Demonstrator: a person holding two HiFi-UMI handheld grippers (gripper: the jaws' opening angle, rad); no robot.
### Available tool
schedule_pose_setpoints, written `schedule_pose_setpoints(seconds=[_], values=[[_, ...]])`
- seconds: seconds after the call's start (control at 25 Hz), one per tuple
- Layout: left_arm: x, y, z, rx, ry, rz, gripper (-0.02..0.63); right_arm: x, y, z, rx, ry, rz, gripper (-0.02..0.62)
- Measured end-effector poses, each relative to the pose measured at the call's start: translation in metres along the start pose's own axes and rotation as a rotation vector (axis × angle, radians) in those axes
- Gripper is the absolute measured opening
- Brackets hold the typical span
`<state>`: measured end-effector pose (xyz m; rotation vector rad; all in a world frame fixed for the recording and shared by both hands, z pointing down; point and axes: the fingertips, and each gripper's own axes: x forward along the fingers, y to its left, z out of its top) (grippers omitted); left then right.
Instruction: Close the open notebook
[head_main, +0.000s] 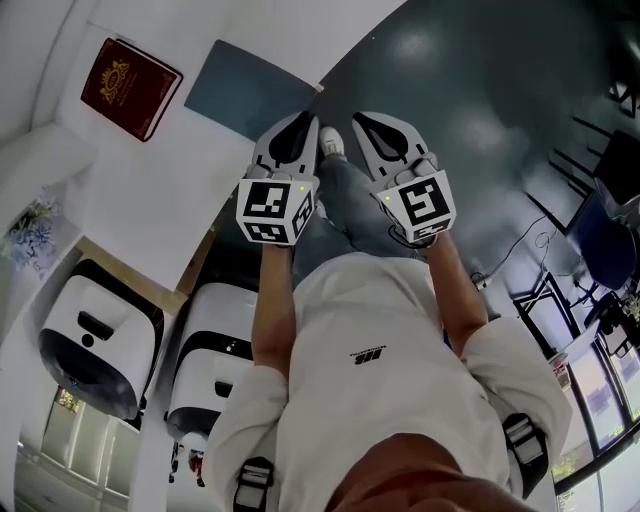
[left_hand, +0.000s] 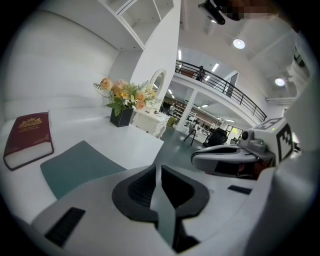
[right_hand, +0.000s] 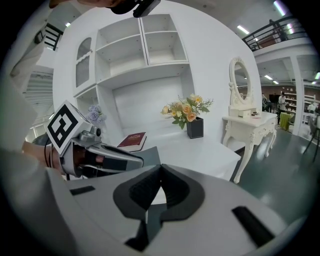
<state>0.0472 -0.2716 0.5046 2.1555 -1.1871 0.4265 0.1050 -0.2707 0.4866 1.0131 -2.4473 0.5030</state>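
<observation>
A dark red notebook (head_main: 131, 88) (left_hand: 28, 140) (right_hand: 132, 141) lies closed on the white table (head_main: 150, 200), left of a grey-blue mat (head_main: 250, 90) (left_hand: 80, 167). My left gripper (head_main: 305, 120) (left_hand: 158, 167) is shut on nothing and hovers off the table's near corner, just past the mat's edge. Beside it my right gripper (head_main: 363, 120) (right_hand: 160, 167) hangs over the dark floor, also shut and holding nothing. Each gripper shows in the other's view: the right gripper (left_hand: 235, 157) and the left gripper (right_hand: 100, 157). Neither touches the notebook.
A dark vase of flowers (left_hand: 121, 116) (right_hand: 195, 127) stands on the table's far side. A white dressing table with an oval mirror (right_hand: 247, 120) sits beyond it. Two white rounded machines (head_main: 100, 340) (head_main: 215, 360) stand near the table. My shoe (head_main: 332, 143) is on the floor.
</observation>
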Motion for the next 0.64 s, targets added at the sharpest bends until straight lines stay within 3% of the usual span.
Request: schedule_pose_setpoints(seconds=[0.64], values=[[-0.045,-0.023,0.005,0.033,-0.049,0.007,0.0,-0.036,0.025,0.013,-0.017,-0.055,-0.021,-0.003]])
